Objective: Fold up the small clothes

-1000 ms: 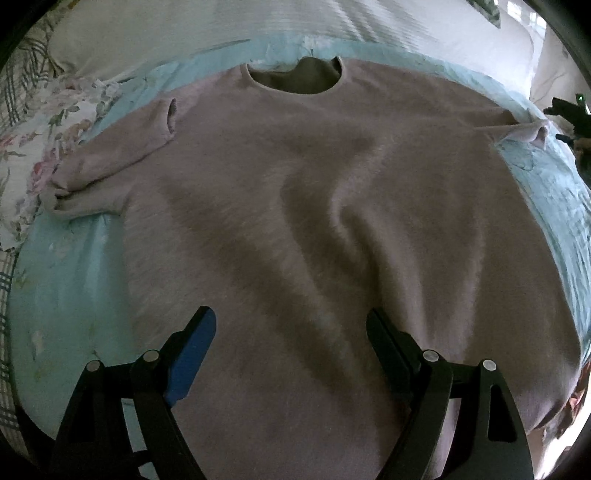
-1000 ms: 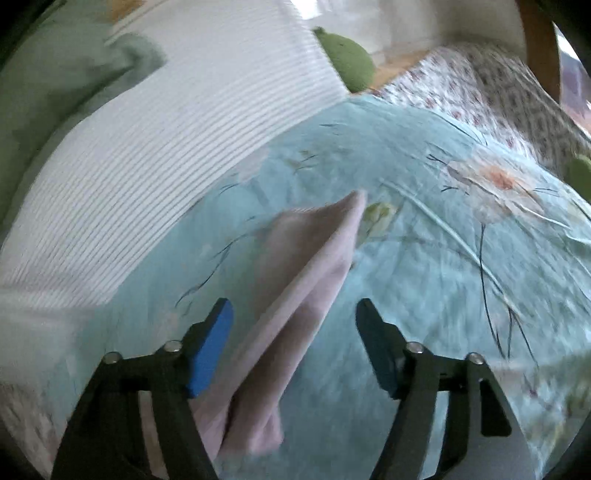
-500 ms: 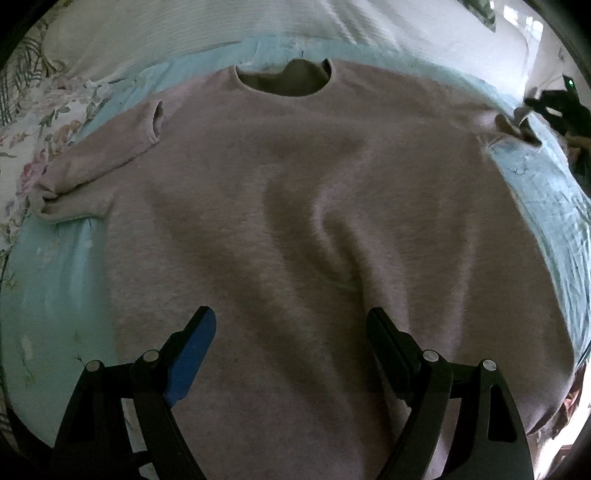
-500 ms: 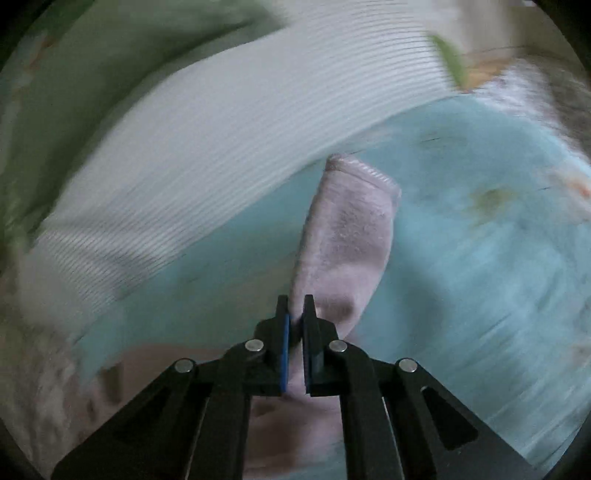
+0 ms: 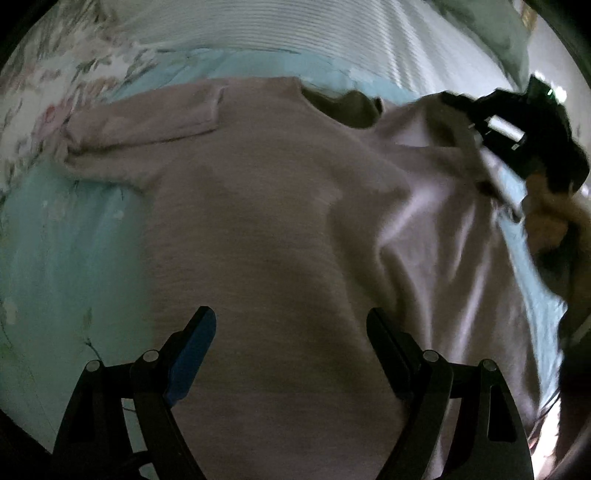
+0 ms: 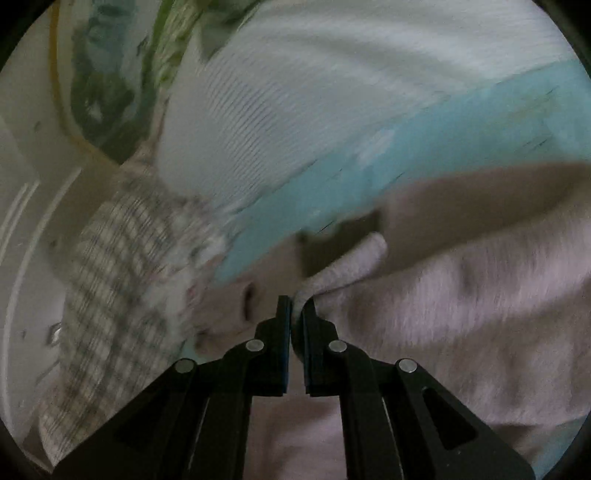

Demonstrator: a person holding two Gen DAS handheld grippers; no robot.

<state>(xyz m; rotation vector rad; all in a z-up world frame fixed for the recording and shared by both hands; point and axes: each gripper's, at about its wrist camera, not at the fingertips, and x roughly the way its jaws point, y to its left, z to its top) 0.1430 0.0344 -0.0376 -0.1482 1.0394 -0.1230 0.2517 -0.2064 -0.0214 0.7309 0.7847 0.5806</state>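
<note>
A pale pink sweater (image 5: 280, 229) lies spread on a light blue bedsheet (image 5: 70, 236), neck hole away from me. My left gripper (image 5: 291, 336) is open and empty, hovering over the sweater's lower half. My right gripper (image 6: 296, 306) is shut on the sweater's right sleeve cuff (image 6: 351, 262) and holds it lifted over the sweater body (image 6: 461, 295). In the left wrist view the right gripper (image 5: 458, 107) shows at the upper right with the sleeve drawn inward. The left sleeve (image 5: 147, 118) lies folded at the upper left.
A white striped pillow (image 5: 280, 29) lies beyond the neck. Floral bedding (image 5: 44, 92) sits at the left. In the right wrist view a checked cloth (image 6: 110, 266) hangs at the bed's edge, with a green patterned pillow (image 6: 122, 74) behind it.
My right gripper closed on the right sleeve cuff and carried it up and inward over the sweater body. My left gripper stayed open and shifted over the sweater's lower part.
</note>
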